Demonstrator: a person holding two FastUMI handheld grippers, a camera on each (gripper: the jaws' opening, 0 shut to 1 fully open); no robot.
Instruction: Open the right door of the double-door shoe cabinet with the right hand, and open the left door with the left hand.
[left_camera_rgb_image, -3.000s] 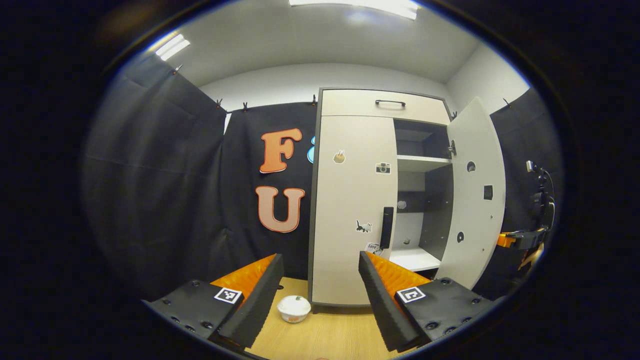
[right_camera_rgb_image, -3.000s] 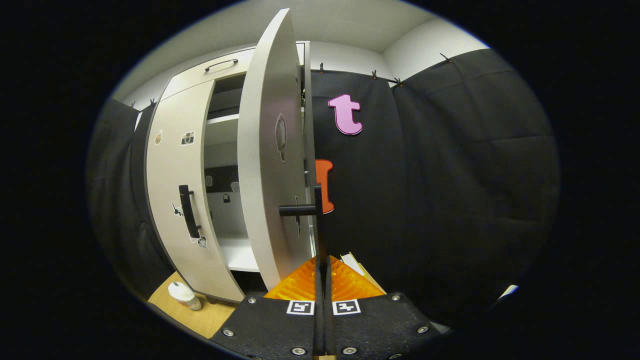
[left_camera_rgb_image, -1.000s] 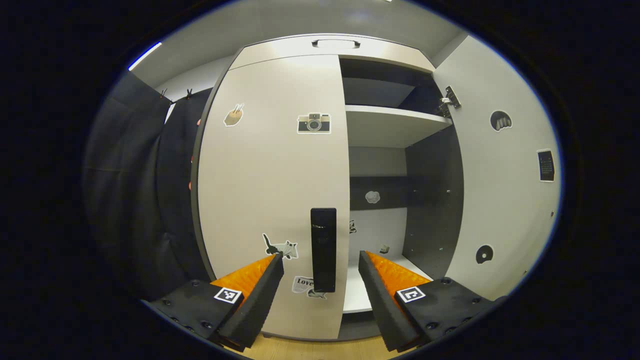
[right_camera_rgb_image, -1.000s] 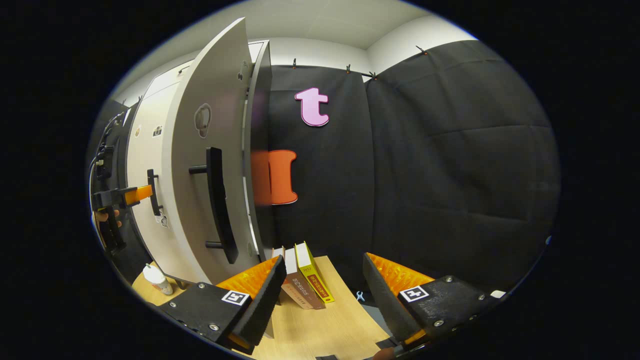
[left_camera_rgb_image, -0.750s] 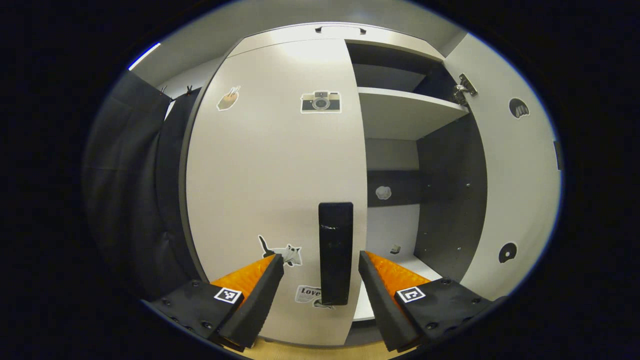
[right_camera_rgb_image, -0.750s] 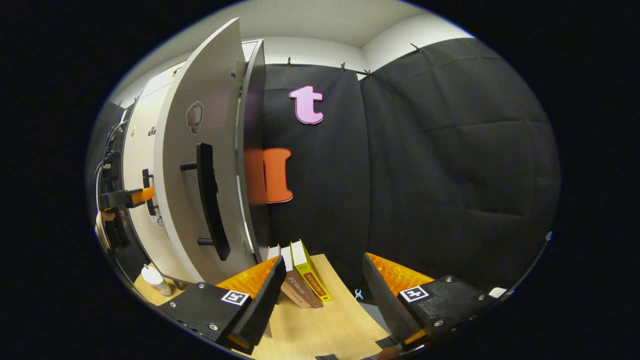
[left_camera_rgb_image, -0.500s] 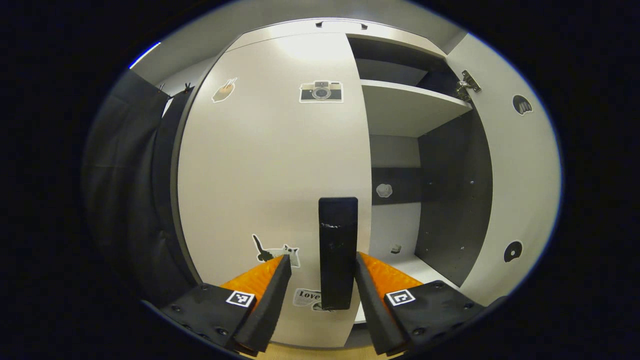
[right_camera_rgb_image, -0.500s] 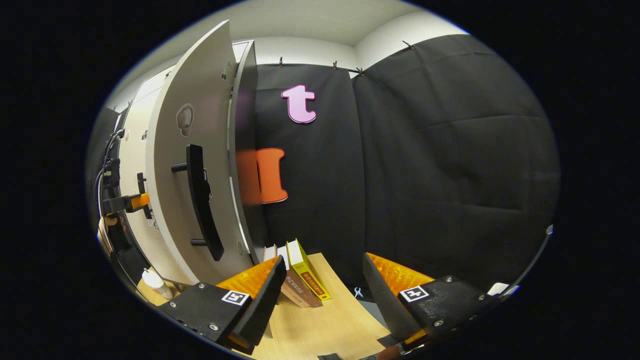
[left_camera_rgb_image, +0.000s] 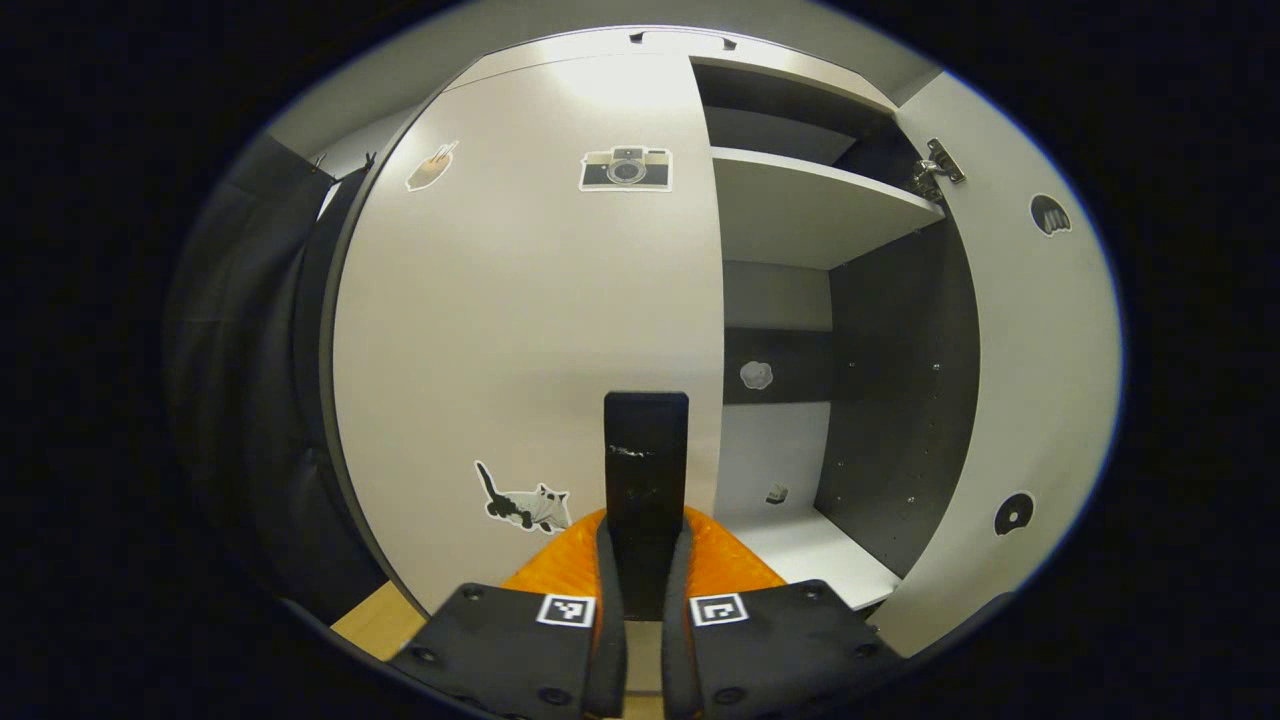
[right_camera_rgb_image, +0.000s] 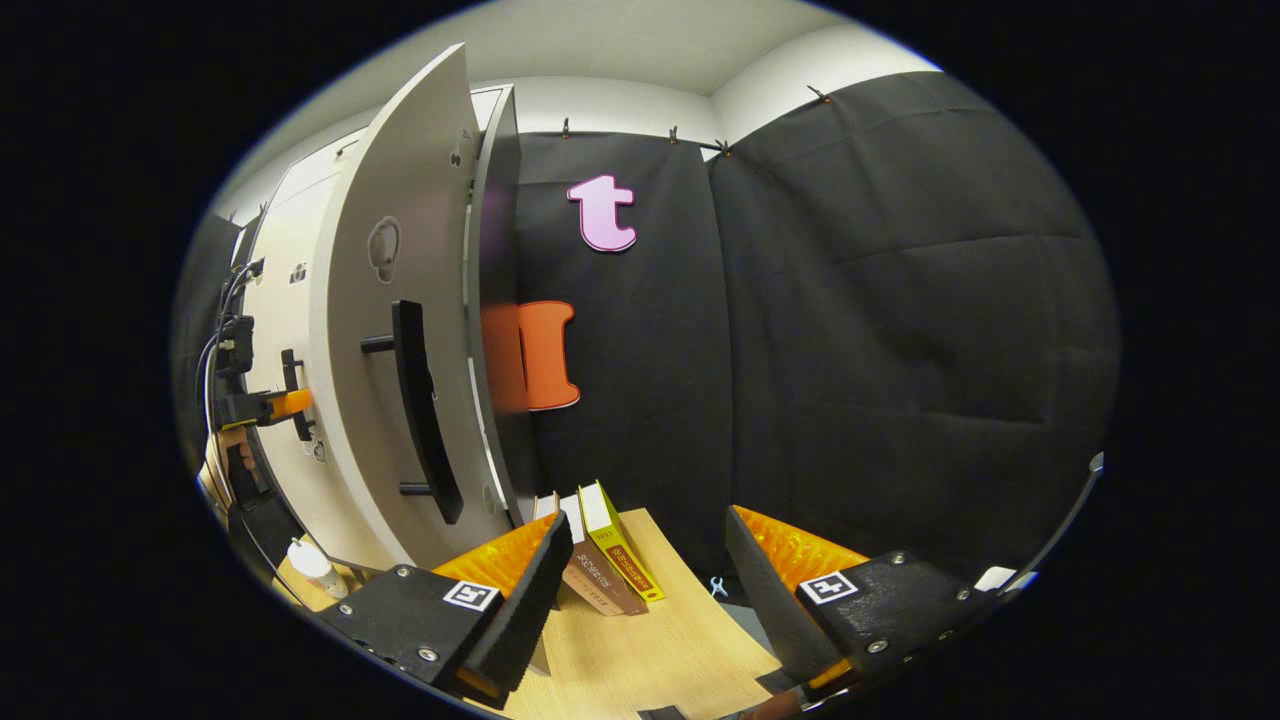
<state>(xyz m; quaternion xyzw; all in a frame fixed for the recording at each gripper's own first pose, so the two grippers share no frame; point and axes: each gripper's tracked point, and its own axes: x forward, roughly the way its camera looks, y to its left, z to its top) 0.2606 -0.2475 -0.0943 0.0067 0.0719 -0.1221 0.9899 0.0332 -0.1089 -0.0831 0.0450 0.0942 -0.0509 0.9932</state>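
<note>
**Left gripper clamped on left door handle; right door stands open**

In the left gripper view, the left gripper (left_camera_rgb_image: 641, 590) has both fingers pressed against the sides of the black handle (left_camera_rgb_image: 646, 470) of the left door (left_camera_rgb_image: 520, 330). The handle rises upright between the fingers, its top end well above them. The left door is flush with the shoe cabinet (left_camera_rgb_image: 800, 215), its free edge running straight down just right of the handle. A cat sticker (left_camera_rgb_image: 522, 500) sits left of the handle and a camera sticker (left_camera_rgb_image: 625, 168) high above it.

Right of that edge the cabinet interior is exposed: a shelf (left_camera_rgb_image: 810, 205) above, a lower floor panel (left_camera_rgb_image: 820, 545) below. The right door (left_camera_rgb_image: 1030, 380) is swung wide, its inner face turned toward the camera, leaving open room between it and the handle.

In the right gripper view, the right gripper (right_camera_rgb_image: 640, 590) has its fingers spread wide, gripping nothing, over a wooden floor (right_camera_rgb_image: 660, 650). The right door (right_camera_rgb_image: 390, 330) stands to its left, handle (right_camera_rgb_image: 420, 410) outward. Books (right_camera_rgb_image: 600, 560) lean just beyond the door's edge, near the fingers. The left gripper (right_camera_rgb_image: 262, 405) shows farther off, at the left door's handle.
</note>
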